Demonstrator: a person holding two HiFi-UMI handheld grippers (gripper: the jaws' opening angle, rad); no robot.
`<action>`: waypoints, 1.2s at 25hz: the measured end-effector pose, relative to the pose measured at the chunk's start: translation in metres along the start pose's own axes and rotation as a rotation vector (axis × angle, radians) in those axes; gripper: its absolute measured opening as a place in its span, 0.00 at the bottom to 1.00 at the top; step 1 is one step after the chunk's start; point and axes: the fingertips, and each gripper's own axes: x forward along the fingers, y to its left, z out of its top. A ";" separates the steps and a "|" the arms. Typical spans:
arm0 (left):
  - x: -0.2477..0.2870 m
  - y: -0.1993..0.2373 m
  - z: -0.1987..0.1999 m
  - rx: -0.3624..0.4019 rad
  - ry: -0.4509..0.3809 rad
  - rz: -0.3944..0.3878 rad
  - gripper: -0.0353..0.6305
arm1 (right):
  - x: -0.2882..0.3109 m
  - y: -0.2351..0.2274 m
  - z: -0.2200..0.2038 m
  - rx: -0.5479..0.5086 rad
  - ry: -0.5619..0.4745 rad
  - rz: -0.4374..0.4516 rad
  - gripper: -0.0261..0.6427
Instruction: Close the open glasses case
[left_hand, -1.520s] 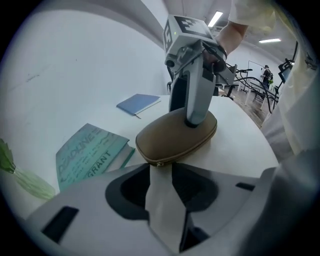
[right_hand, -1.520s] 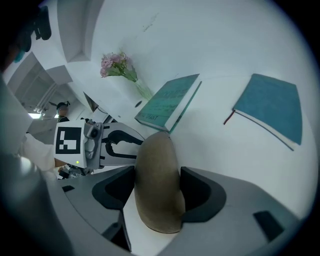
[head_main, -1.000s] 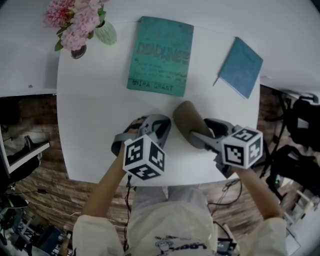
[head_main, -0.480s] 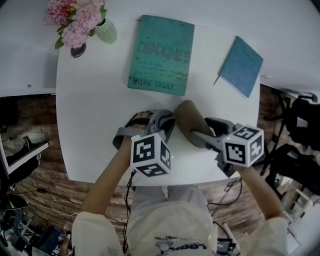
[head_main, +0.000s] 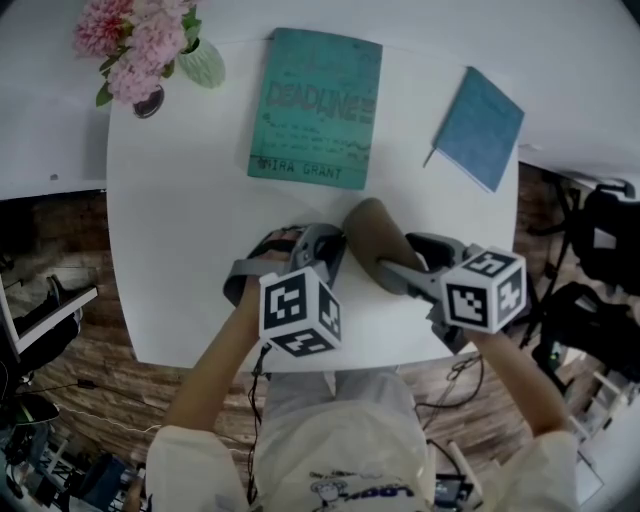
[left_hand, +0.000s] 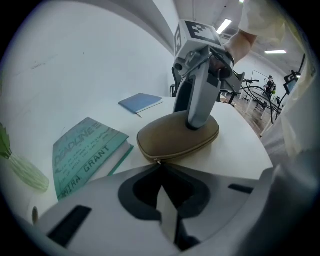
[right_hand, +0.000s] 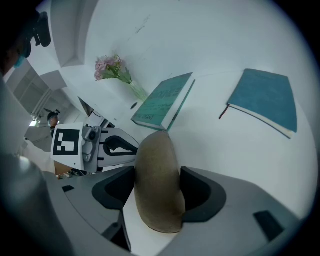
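Note:
A tan zippered glasses case lies on the white round table, and its lid is down. My right gripper is shut on the case's near end, with both pads pressed to its sides. My left gripper reaches in from the left, its jaws shut together. In the left gripper view its tips are pinched on the small metal zipper pull at the case's end. The right gripper stands on top of the case there.
A teal book lies beyond the case, and a blue notebook sits at the back right. A vase of pink flowers stands at the back left. The table's front edge runs just under both grippers.
The left gripper rolled a little and edged right toward the end of the case. The right gripper and the case stayed put.

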 end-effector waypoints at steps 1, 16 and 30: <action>-0.001 -0.001 0.000 0.020 0.009 0.009 0.06 | 0.000 0.000 0.000 0.000 -0.006 -0.005 0.47; -0.001 -0.084 0.024 0.085 0.001 -0.101 0.06 | 0.001 0.000 0.000 0.037 -0.051 -0.026 0.47; -0.018 -0.094 -0.011 -0.100 0.015 -0.077 0.06 | -0.012 0.013 0.019 -0.051 -0.138 -0.043 0.47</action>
